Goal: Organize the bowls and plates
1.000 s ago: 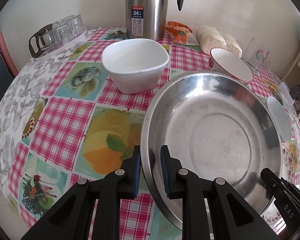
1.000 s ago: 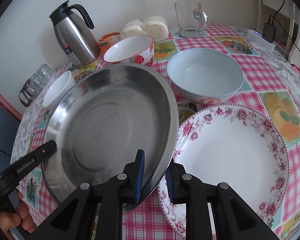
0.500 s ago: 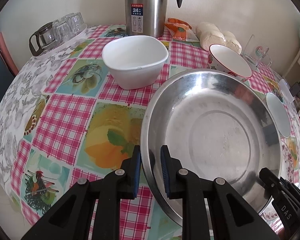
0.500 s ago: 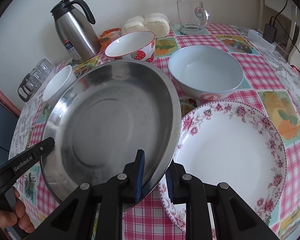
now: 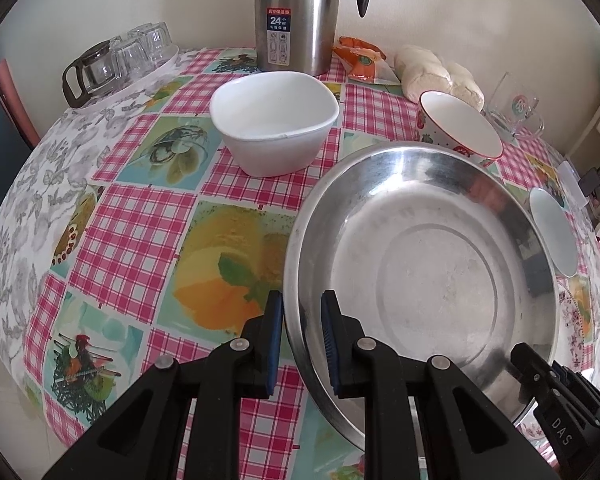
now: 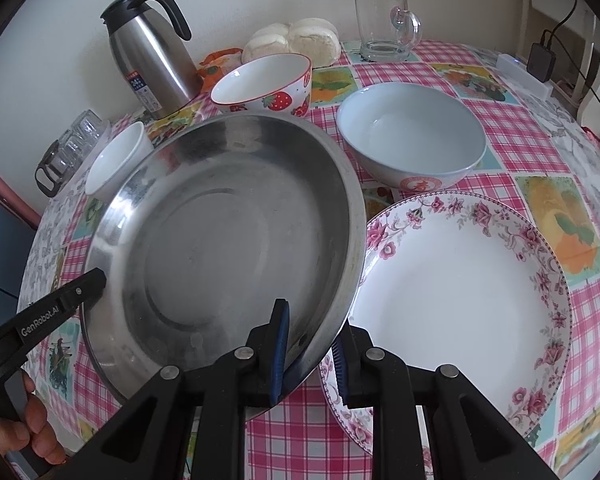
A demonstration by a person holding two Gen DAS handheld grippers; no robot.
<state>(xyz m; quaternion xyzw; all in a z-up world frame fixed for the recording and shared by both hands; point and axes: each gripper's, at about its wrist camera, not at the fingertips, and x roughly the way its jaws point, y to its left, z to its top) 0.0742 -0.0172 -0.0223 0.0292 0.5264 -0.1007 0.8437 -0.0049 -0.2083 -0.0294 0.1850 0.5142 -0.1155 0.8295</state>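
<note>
Tongs on both sides grip one steel pan [image 5: 420, 264]: my left tongs [image 5: 300, 336] pinch its near-left rim, my right tongs [image 6: 310, 350] pinch its near-right rim, and the pan tilts over the desk [image 5: 140, 232]. Just right of my right tongs lies a floral plate [image 6: 460, 280], the pan's edge overlapping it. Beyond stand a blue bowl [image 6: 410, 132], a strawberry bowl [image 6: 264, 84], and, ahead of my left tongs, a white bowl [image 5: 274, 120].

Brushed metal among glazed ware
Steel basin [image 6: 220, 232] dull, scuffed; floral plate [image 6: 460, 296] glossy ceramic; counter [image 5: 140, 232] under smooth, printed oilcloth.
</note>
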